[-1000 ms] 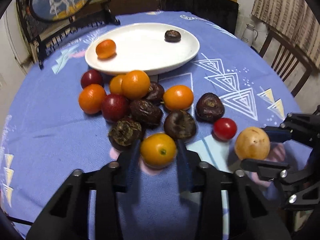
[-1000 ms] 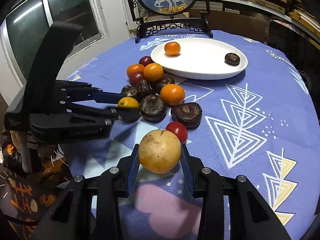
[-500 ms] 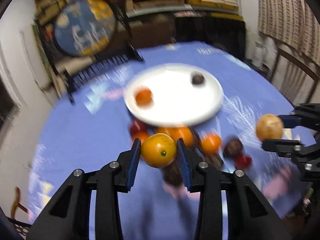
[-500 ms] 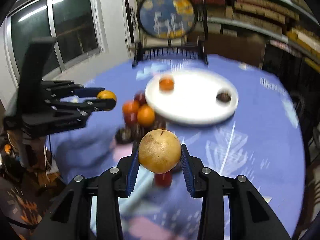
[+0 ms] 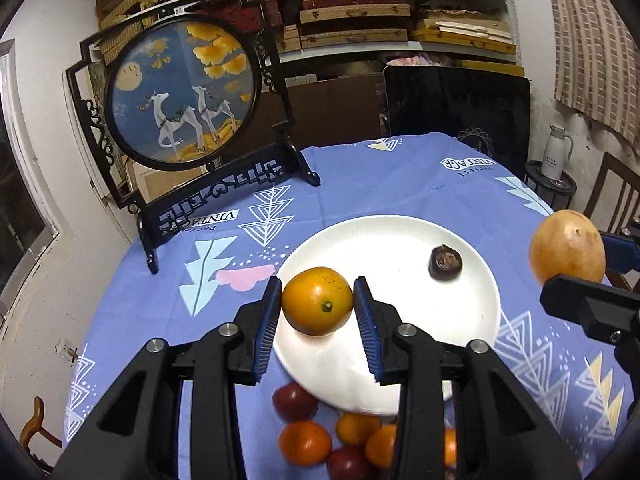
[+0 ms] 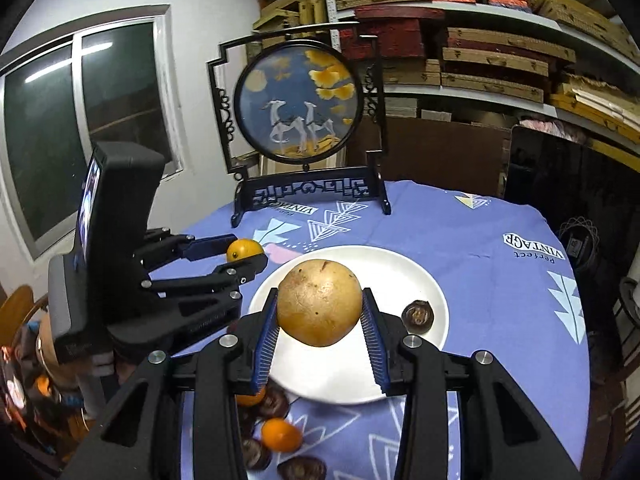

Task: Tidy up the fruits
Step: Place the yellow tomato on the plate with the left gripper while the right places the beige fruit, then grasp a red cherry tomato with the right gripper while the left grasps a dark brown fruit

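- My left gripper (image 5: pixel 317 307) has its blue pads clamped on a small orange citrus fruit (image 5: pixel 318 301), held in the air above the near-left part of the white plate (image 5: pixel 472 320).
- My right gripper (image 6: pixel 320 316) pinches a larger tan, speckled round fruit (image 6: pixel 319 302) between its pads, also over the plate, nearer its middle.
- On the plate: one dark brown wrinkled fruit (image 5: pixel 445 262), toward its right side.
- On the blue patterned tablecloth (image 5: pixel 360 184), just short of the plate's near rim, lies the loose pile of fruit (image 5: pixel 320 436): orange, dark red and dark brown pieces, partly hidden by my fingers.
- A round framed deer screen (image 5: pixel 180 92) stands upright at the table's far-left edge.
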{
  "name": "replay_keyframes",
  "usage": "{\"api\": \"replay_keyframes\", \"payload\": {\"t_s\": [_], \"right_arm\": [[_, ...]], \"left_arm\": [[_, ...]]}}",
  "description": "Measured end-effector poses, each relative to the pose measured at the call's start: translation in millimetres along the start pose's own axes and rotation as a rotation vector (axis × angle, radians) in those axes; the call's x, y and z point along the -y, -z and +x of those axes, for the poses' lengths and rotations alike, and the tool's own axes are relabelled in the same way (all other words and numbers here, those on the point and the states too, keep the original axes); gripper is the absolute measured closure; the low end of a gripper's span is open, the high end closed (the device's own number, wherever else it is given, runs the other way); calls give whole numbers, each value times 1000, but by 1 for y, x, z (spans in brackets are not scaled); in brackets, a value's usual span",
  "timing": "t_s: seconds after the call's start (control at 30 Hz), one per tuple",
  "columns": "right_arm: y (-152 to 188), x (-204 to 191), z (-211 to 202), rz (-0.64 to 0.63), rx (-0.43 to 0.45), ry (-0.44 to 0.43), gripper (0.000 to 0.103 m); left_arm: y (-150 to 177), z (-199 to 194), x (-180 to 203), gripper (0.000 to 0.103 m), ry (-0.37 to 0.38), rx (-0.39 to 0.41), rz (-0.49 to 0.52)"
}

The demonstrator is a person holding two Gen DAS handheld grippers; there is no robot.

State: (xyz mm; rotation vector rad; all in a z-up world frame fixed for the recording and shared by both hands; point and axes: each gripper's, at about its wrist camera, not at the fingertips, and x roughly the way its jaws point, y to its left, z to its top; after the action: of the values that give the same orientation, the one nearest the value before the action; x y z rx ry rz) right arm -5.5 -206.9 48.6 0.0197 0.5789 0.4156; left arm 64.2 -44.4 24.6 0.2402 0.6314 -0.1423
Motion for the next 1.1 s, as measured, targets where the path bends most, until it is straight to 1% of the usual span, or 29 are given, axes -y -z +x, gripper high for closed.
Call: {"api": "replay_keyframes", "payload": {"t_s": [0.07,0.2,0.5,0.7,0.87,0.93,0.97,1.0,1.07,1.1], "right_arm": [[0,6,12,15,-11,0,63],[2,13,35,23,-43,6,63],[1,22,71,37,-89,-1,63],[1,29,87,43,-110,5,63],[-1,38,104,58,-141,27,63],[0,40,111,53,-163,37,62],[0,41,113,55,-164,55,59],[0,43,113,57,-162,58,53],[-1,46,107,71,-138,62,50],[0,47,103,74,-128,63,50]], "left_arm": [[-3,13,0,67,5,-15,-12],[-5,35,0,67,-8,-40,-10],[-3,65,-2,67,-20,-81,-2],[-5,76,6,67,-16,-86,26],[-7,87,17,66,-51,-91,72],[-6,94,18,63,-70,-105,79],[-6,95,18,53,-83,-105,80],[-6,95,17,40,-89,-101,79],[-4,90,12,33,-100,-79,67],[-4,88,10,33,-103,-75,65]]}}
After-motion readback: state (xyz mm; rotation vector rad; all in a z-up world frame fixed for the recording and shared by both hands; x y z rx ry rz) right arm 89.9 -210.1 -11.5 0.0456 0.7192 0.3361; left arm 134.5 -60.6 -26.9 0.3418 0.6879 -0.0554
